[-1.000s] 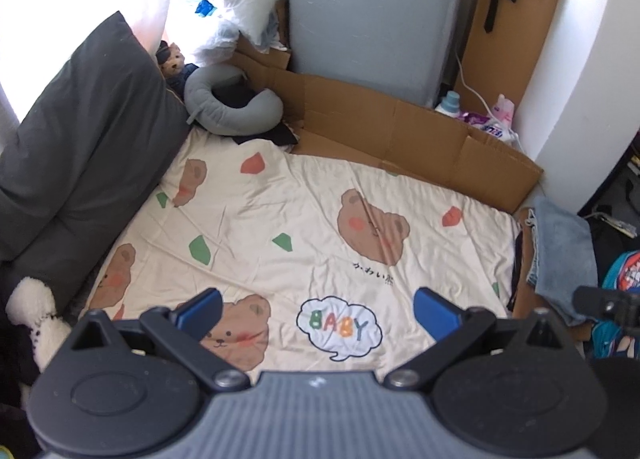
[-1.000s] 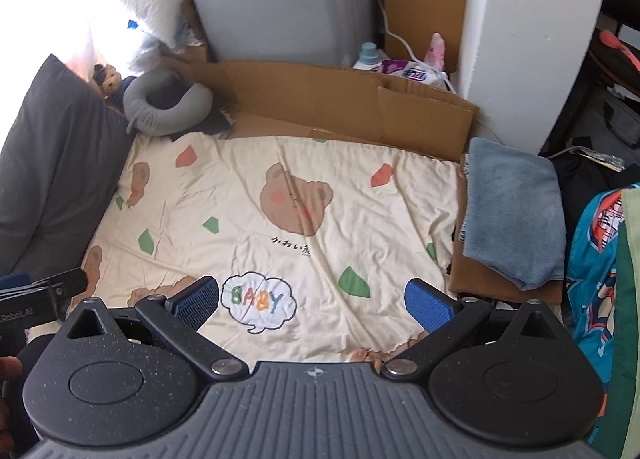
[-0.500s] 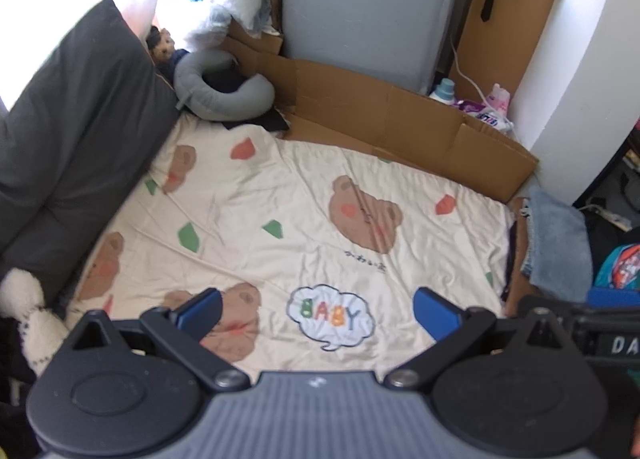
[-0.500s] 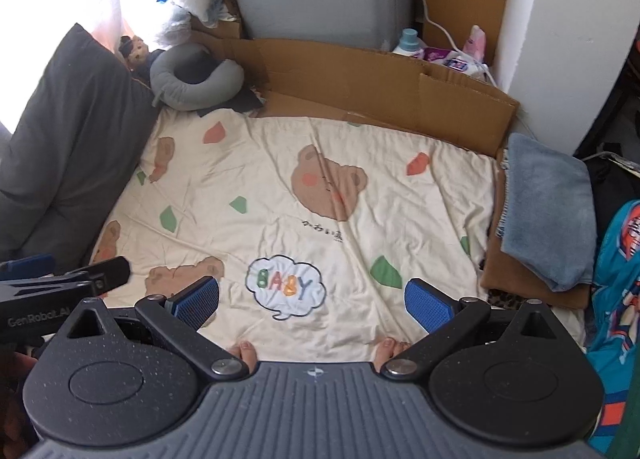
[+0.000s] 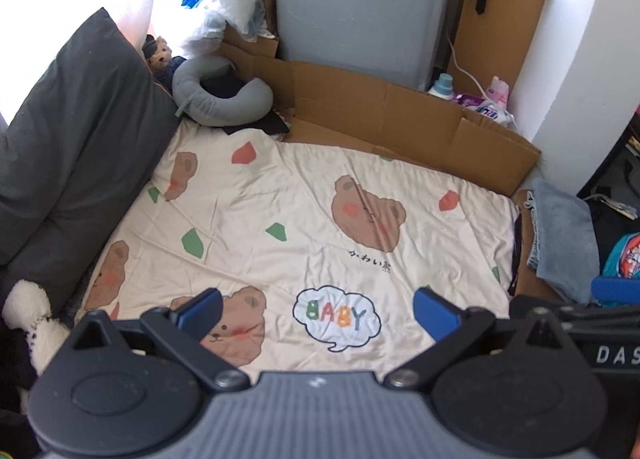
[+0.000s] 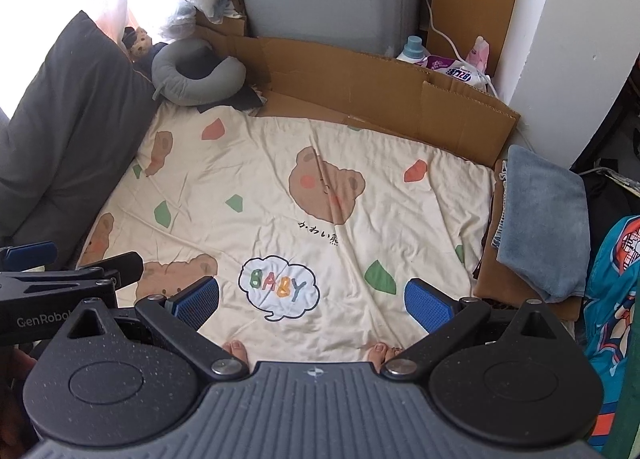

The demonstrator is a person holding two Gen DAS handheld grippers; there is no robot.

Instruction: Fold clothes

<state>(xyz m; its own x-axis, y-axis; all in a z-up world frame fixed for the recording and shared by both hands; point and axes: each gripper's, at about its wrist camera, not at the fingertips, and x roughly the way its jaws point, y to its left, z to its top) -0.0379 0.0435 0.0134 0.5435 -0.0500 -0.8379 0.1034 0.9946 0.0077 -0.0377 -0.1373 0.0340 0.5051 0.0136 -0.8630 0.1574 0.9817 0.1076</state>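
Note:
A folded grey-blue cloth (image 6: 544,219) lies on cardboard off the right edge of the bed, also seen as the grey-blue cloth (image 5: 560,235) in the left wrist view. Beside it, at the far right, hangs a bright blue printed garment (image 6: 612,283). My left gripper (image 5: 318,317) hovers open over the cream bear-print sheet (image 5: 280,199), nothing between its blue pads. My right gripper (image 6: 312,303) is open too, above the "BABY" bubble on the sheet (image 6: 260,187). Neither gripper touches any cloth.
A dark grey pillow (image 5: 72,163) lines the left side, with a grey neck pillow (image 5: 216,99) at the back corner. A cardboard wall (image 5: 400,119) and a grey cabinet (image 5: 360,7) stand behind the bed. A person's toes (image 6: 236,351) show at the near edge.
Both views have pulled back and shifted over the bed; the person's toes came into the right wrist view. The two grippers now sit closer side by side. Both stayed open.

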